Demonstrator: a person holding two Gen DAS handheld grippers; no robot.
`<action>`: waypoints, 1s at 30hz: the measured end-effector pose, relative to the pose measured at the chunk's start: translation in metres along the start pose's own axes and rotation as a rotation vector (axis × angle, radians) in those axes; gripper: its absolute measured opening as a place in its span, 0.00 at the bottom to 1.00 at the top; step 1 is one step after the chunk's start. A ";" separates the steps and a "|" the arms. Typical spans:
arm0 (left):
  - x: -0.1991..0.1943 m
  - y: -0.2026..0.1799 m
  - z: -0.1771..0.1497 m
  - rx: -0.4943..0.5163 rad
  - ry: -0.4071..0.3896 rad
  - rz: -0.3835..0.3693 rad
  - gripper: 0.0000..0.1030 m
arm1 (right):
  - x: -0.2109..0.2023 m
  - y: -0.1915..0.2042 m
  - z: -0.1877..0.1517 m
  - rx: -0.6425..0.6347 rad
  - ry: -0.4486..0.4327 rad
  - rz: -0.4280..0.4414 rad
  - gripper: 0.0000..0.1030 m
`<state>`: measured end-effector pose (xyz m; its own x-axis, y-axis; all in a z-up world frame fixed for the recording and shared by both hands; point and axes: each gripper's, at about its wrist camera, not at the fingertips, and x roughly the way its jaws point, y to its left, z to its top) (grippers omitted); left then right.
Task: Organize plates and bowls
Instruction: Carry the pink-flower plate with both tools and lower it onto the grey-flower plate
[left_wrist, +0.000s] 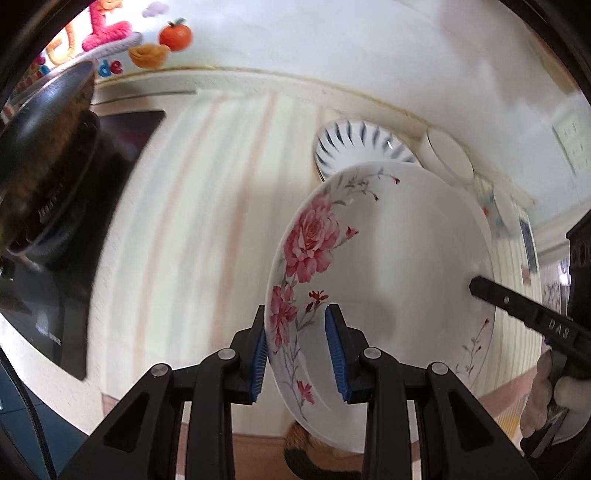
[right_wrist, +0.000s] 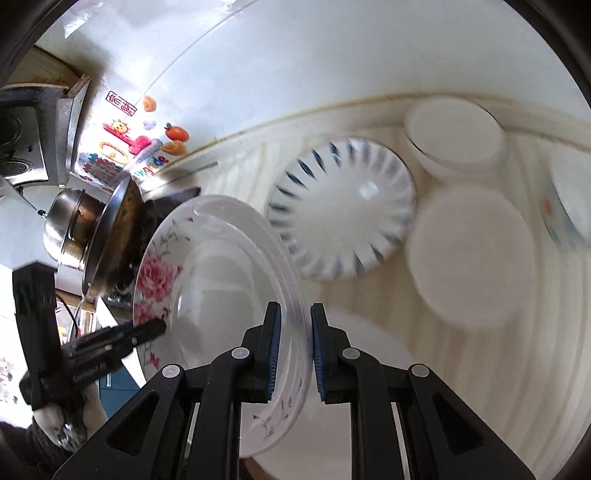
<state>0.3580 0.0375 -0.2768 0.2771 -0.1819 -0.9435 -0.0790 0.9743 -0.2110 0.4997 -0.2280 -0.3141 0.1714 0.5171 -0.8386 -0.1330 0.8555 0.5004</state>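
A white plate with pink flowers (left_wrist: 388, 258) hangs tilted above the striped counter, held from both sides. My left gripper (left_wrist: 295, 314) is shut on its flowered rim, and its finger (right_wrist: 147, 328) shows at the plate's left edge in the right wrist view. My right gripper (right_wrist: 295, 310) is shut on the opposite rim of the floral plate (right_wrist: 221, 266), whose edge looks layered like stacked plates. The right gripper's finger (left_wrist: 517, 302) shows at the plate's right edge. On the counter behind lie a blue-striped plate (right_wrist: 343, 214) and two white bowls (right_wrist: 454, 129) (right_wrist: 472, 254).
A dark wok (left_wrist: 48, 147) sits on a black glass stove (left_wrist: 122, 140) at the left. Another white plate (right_wrist: 369, 369) lies under my right gripper, and a patterned bowl (right_wrist: 565, 206) sits at the far right. The blue-striped plate (left_wrist: 362, 144) lies near the back wall.
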 end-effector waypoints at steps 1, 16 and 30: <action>0.003 -0.004 -0.004 0.006 0.010 0.001 0.26 | -0.003 -0.007 -0.011 0.013 0.007 0.000 0.17; 0.066 -0.040 -0.030 0.092 0.110 0.076 0.26 | 0.006 -0.077 -0.091 0.120 0.055 -0.026 0.17; 0.073 -0.056 -0.030 0.156 0.079 0.180 0.26 | 0.013 -0.089 -0.084 0.128 0.072 -0.017 0.17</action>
<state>0.3538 -0.0348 -0.3411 0.1957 -0.0072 -0.9806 0.0303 0.9995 -0.0013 0.4314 -0.2992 -0.3874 0.1010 0.5035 -0.8581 -0.0041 0.8627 0.5057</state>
